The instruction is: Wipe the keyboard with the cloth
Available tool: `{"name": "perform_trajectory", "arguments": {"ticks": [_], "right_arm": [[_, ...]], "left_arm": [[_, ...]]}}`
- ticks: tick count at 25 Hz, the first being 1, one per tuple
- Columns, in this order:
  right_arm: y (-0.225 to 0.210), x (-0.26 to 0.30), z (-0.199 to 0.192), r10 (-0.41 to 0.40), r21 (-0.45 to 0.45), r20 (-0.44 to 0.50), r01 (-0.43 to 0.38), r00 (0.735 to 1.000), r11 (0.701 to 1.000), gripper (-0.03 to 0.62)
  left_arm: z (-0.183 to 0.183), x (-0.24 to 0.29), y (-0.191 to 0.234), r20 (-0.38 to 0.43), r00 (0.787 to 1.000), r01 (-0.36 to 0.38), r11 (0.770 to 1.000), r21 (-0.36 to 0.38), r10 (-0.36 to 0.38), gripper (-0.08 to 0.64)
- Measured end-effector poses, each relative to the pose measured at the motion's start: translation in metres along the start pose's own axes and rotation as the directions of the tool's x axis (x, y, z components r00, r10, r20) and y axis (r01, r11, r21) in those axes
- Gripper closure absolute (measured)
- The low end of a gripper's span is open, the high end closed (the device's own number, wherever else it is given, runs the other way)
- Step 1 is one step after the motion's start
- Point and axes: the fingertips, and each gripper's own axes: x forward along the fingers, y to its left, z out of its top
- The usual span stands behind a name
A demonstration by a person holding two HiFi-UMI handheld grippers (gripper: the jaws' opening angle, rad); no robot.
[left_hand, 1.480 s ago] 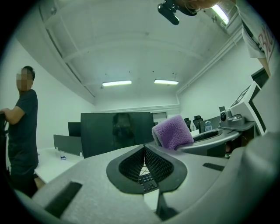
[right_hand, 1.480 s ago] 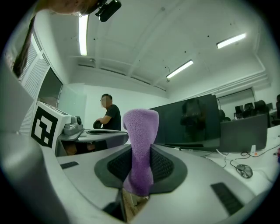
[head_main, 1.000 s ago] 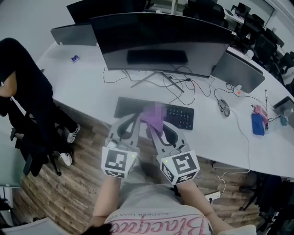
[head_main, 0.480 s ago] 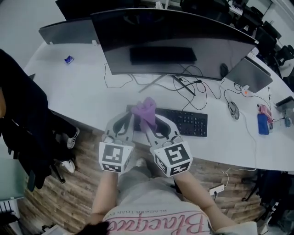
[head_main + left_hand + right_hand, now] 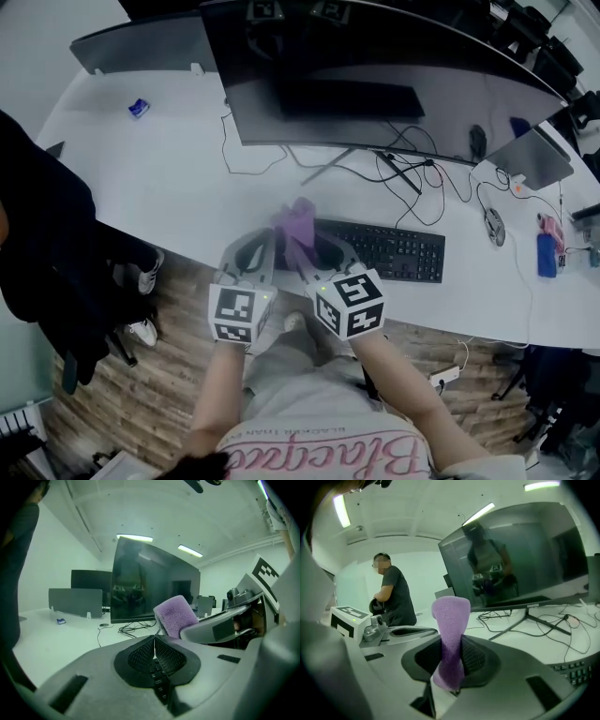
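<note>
1. While I stood watching, the two claws sat side by side at the near edge of the counter point(image 5: 169, 178). The left claw point(image 5: 265, 246) had its pads pressed together on nothing, with only a few keys showing beneath the seam in its own view.
2. Just beside it, the right claw point(image 5: 298, 247) was clamped on the purple cloth point(image 5: 299, 221). The cloth stood up out of the pads in a thick fold, and a short tail hung below them.
3. The cloth hung over the left end of the keyboard point(image 5: 394, 251). I could not tell whether it touched the keys or was held just clear of them.
4. The keyboard lay with its long axis along the counter's edge, left to right. Nearly all of its length ran off to the right of the right claw.
   - By my reckoning, the wipe would be a sweep rightward down that axis.
   - The right claw was the one to make it, being both nearer and already loaded.
   - The left claw, empty at the left end, looked placed to steady the board.
5. Beyond the keyboard lay a tangle of cables point(image 5: 417, 178), then the foot and wide dark screen of the monitor point(image 5: 375, 84). A mouse point(image 5: 494, 227) sat well apart, off the right end.
</note>
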Motion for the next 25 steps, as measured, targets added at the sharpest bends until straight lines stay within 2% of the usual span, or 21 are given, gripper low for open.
{"name": "perform_trajectory", "arguments": {"ticks": [8,15,19,25], "right_arm": [[-0.013,0.053,-0.036,0.013,0.146,-0.169,0.012,0.986,0.989,0.505],[-0.027,0.087,-0.054,-0.006,0.237,-0.233,0.063,0.972,0.969,0.505],[-0.032,0.095,-0.059,-0.032,0.217,-0.269,0.093,0.963,0.972,0.505],[-0.039,0.097,-0.060,-0.081,0.141,-0.278,0.124,0.957,0.982,0.505]], "left_arm": [[-0.026,0.017,0.025,-0.062,0.998,-0.017,1.000,-0.021,0.016,0.554],[-0.047,0.021,0.043,-0.102,0.994,-0.037,0.998,-0.045,0.033,0.553],[-0.059,0.020,0.049,-0.143,0.989,-0.050,0.997,-0.052,0.042,0.553],[-0.053,0.029,0.053,-0.107,0.992,-0.068,0.996,-0.065,0.061,0.553]]}}
